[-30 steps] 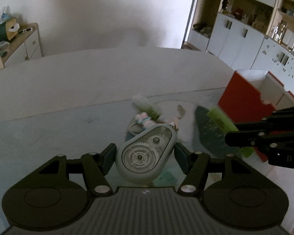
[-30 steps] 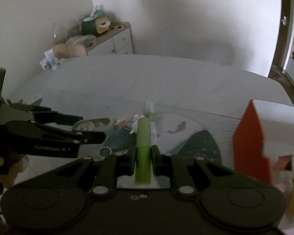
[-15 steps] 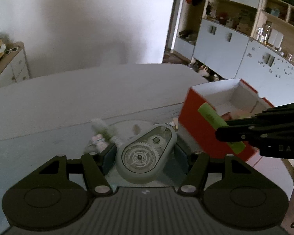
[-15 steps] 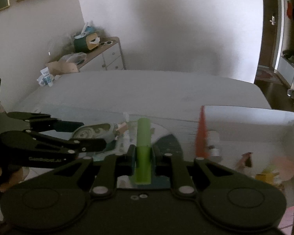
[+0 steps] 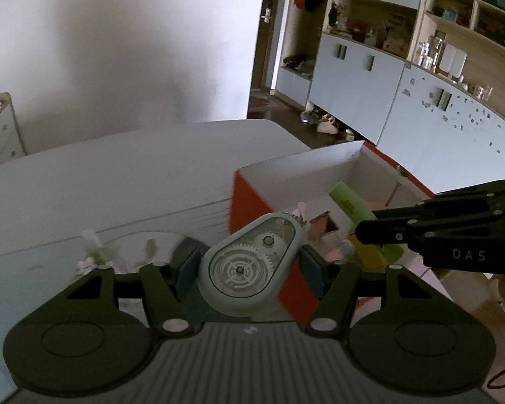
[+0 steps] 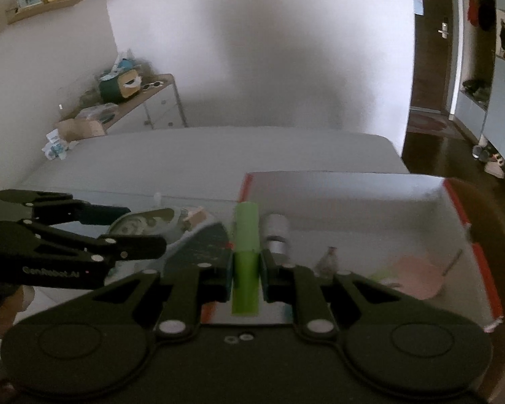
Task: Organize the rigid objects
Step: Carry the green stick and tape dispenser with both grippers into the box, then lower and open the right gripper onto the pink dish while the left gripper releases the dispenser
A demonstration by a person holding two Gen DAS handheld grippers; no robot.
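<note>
Left claw: a grey-green teardrop-shaped plastic correction-tape dispenser with a clear geared window is pinched across its broad body, the pads set about half spread because the case is wide; it is carried flat-face-up so the grip falls on its two sides.
Right claw: pressed tight on a light-green plastic cylinder, gripped near its rear end so that most of its length juts forward, judged to make it easy to lower in.
Red-sided cardboard box with white inner walls: it stands at the edge of the pale surface as the collecting place; small items, blurred and not identifiable, are already inside.
Position of the cylinder: held above the box opening, seen from the left view over the interior.
Position of the dispenser: held over the box's near red corner, not yet clearly above the opening.
Remaining clutter: a few blurred small things lie on the surface, apart from the box.
Step in hand: both carried things are judged ready for release into the box.
</note>
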